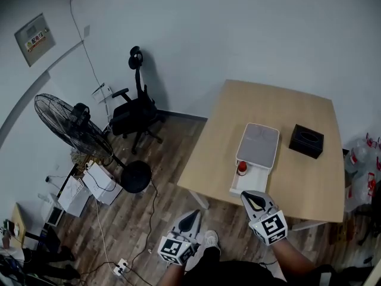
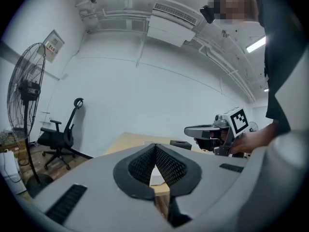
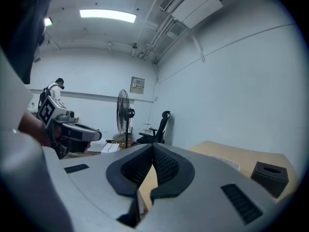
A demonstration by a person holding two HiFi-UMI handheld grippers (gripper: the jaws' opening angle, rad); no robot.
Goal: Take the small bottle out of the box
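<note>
Small bottle [image 1: 241, 168] untouched in the open drawer [image 1: 250, 183] of the box [image 1: 262, 137] on the bench [image 1: 309, 183], left tongs [image 1: 190, 218] and right tongs [image 1: 255, 201] clenched empty short of it, removal not yet begun.

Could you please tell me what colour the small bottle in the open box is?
The small bottle is red; the head view shows it best.
</note>
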